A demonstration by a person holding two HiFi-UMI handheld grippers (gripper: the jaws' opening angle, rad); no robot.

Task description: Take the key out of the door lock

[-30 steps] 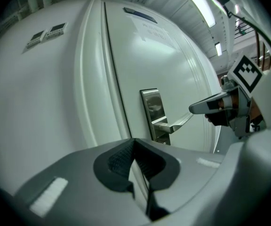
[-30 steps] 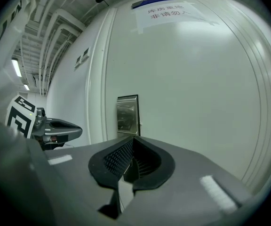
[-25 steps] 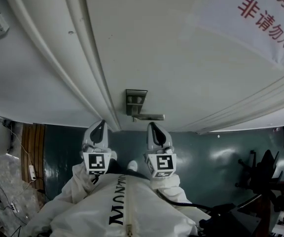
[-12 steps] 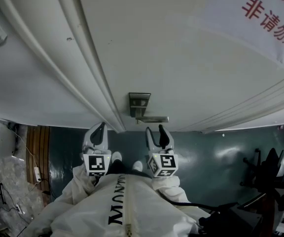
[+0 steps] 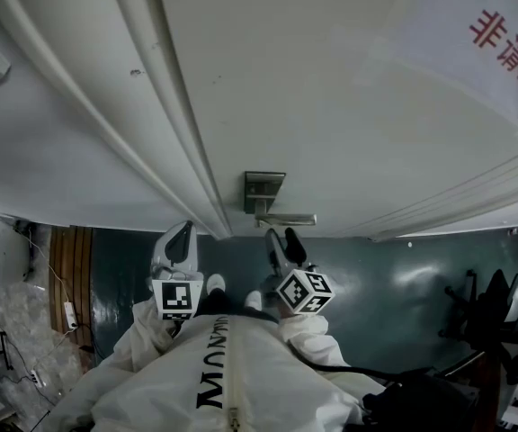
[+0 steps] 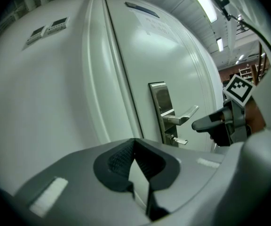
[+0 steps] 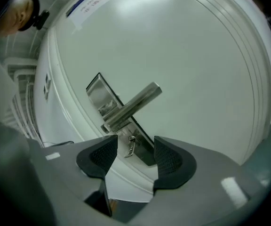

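Jaws of your right gripper (image 7: 135, 155) are opening round nothing, left gripper (image 6: 138, 160) closed; key (image 7: 131, 146) at 6 o'clock below handle (image 7: 135, 102) looks light, stiff, slick: pinch its bow.

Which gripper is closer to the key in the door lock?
The right. The right gripper points at the key below the door handle, jaws opening, nothing between them yet. The left gripper sits farther off to the left, shut.
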